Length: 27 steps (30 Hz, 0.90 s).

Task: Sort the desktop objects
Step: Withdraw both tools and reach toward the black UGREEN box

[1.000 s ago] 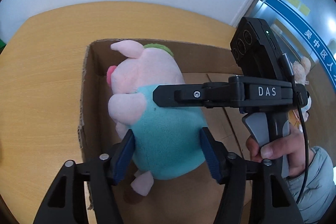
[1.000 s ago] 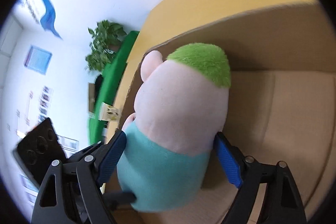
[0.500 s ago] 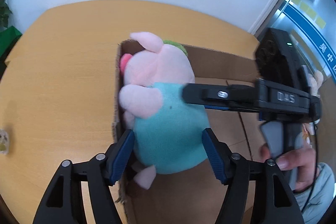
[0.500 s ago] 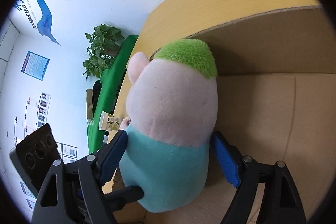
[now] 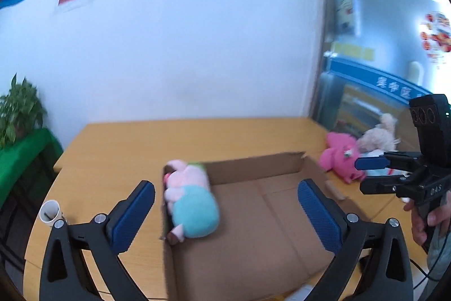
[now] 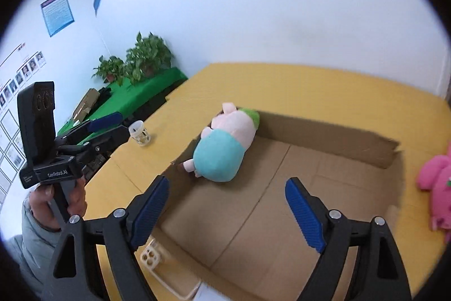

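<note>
Though blurred, pig plush (image 5: 191,205) boxed (image 5: 253,216).

I see the cardboard box (image 5: 253,216) sitting on the worktop (image 5: 126,148), with the pig plush (image 5: 191,202) lying inside it against the left wall, near the far corner. A paper cup (image 5: 50,213) stands on the worktop left of the box. Two more plush toys (image 5: 342,157) lie on the worktop beyond the box's right end.

White wall (image 5: 180,41), potted plants (image 6: 146,55), green-covered bench (image 6: 135,95).
</note>
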{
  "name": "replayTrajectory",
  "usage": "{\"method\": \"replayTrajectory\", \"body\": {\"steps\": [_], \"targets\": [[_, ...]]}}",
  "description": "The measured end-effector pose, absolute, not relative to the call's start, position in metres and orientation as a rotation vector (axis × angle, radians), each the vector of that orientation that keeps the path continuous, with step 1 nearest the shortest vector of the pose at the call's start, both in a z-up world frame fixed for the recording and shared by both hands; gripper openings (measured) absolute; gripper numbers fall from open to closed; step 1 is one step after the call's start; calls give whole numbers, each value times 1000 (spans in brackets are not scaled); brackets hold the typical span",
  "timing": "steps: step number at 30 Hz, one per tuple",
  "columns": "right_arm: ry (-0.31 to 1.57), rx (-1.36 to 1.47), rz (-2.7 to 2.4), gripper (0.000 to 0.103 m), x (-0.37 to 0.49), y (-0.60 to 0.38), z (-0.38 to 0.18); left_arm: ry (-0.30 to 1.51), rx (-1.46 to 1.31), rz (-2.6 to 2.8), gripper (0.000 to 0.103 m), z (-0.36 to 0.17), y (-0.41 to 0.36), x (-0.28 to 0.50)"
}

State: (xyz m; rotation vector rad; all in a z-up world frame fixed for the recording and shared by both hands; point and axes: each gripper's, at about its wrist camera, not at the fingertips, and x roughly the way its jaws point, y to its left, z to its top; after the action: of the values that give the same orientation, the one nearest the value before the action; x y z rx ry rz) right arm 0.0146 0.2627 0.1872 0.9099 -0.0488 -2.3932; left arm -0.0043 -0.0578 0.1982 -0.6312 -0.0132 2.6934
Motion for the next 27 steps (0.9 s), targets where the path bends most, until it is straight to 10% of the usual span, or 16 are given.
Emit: {"method": "replayTrajectory", "body": {"steps": [10, 27], "targets": [[97, 874, -2523, 85, 152, 295, 193, -33, -649, 2672, 103, 185, -33, 111], [389, 1219, -2274, 85, 224, 241, -12, -108, -1195, 2249, 103, 21, 50, 159]]}}
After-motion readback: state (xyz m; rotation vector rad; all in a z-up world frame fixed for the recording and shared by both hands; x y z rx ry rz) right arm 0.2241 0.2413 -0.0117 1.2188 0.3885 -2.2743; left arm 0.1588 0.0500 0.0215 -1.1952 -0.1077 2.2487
